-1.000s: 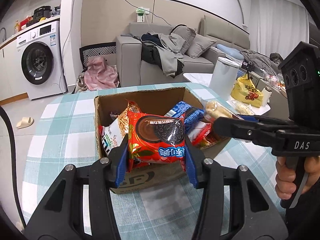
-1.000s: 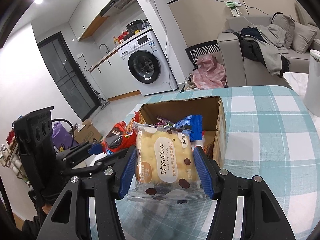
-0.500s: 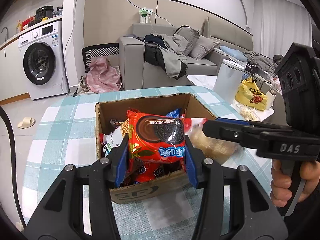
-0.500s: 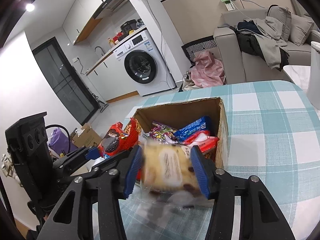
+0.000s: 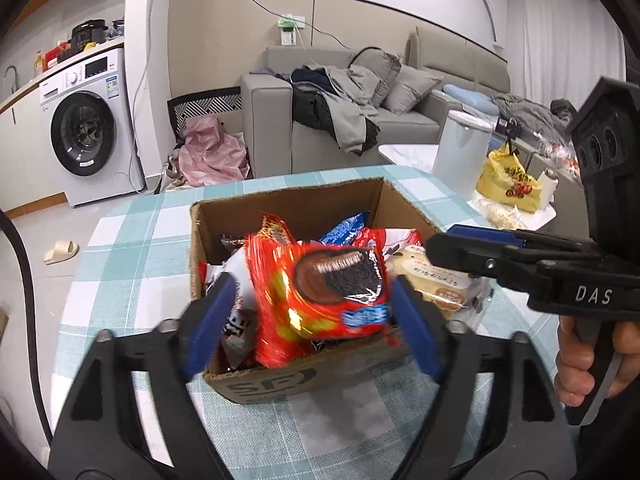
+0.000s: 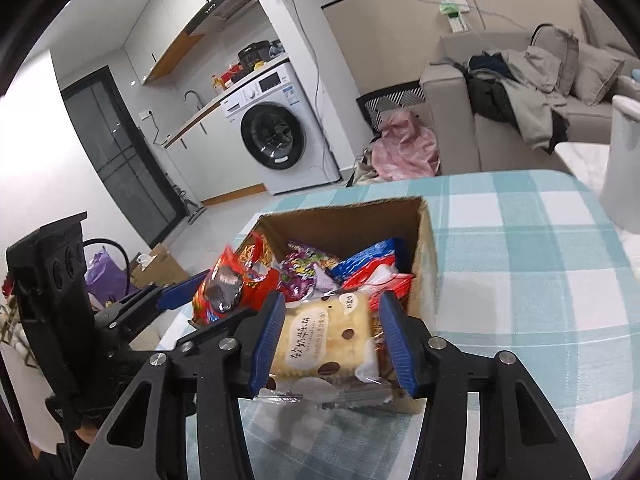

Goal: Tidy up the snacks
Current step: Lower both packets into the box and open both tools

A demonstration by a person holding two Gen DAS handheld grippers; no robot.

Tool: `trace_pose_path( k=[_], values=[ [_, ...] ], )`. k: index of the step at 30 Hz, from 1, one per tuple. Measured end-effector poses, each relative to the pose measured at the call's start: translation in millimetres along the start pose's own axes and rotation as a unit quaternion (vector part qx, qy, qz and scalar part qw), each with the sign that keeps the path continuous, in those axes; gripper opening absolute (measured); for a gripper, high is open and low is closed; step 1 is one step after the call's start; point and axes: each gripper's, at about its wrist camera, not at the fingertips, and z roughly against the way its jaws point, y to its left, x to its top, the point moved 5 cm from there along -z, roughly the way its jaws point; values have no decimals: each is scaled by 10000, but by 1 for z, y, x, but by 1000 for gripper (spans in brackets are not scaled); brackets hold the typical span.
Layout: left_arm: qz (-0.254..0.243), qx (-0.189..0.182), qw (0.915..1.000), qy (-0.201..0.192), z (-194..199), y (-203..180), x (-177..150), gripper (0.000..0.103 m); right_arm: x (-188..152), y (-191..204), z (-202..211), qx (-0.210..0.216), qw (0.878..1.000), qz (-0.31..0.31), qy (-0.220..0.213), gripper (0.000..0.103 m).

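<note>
Red cookie packet (image 5: 320, 292) seen between spread fingers of left gripper (image 5: 308, 316), biscuit pack (image 6: 324, 340) between parted fingers of right gripper (image 6: 332, 340); both lying atop snacks in cardboard box (image 5: 280, 380) on counter (image 6: 520, 280). Box nearly filled; no loose snacks seen left.

The red foil cookie packet (image 5: 320, 292) is motion-blurred; it hides most snacks behind it inside the brown cardboard box (image 5: 280, 380).

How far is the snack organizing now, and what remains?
Nearly done: the cardboard box already holds several packs. Both grippers look open, so the red cookie pack and pale biscuit pack seem just released over it. No snacks show outside; only withdrawing appears left.
</note>
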Motion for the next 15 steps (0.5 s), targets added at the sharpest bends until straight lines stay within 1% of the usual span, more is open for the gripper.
trace_pose_path(
  k=[1, 3, 5, 6, 8, 10, 13, 15],
  values=[
    [-3, 15, 10000, -37, 4, 0, 0, 82, 0, 0, 4, -33, 10000, 30, -40, 51],
    [-22, 7, 10000, -43, 10, 1, -2, 84, -2, -1, 12, -113, 9998, 113, -75, 55],
    [-33, 21, 10000, -86, 17, 1, -6, 88, -7, -2, 19, -186, 9996, 207, -106, 69],
    [-35, 38, 9999, -111, 20, 2, -8, 90, -8, -3, 21, -232, 9994, 239, -127, 72],
    [-25, 61, 9998, -180, 28, 2, -11, 102, -14, -5, 25, -312, 9989, 321, -157, 84],
    [-13, 53, 9994, -352, 38, 2, -16, 102, -19, -6, 28, -298, 9988, 356, -184, 90],
    [-15, 48, 9990, -442, 50, 1, -24, 102, -25, -6, 33, -249, 9986, 388, -279, 99],
    [33, 38, 9985, -542, 59, 3, -29, 102, -29, -5, 35, -210, 9984, 436, -308, 100]
  ],
)
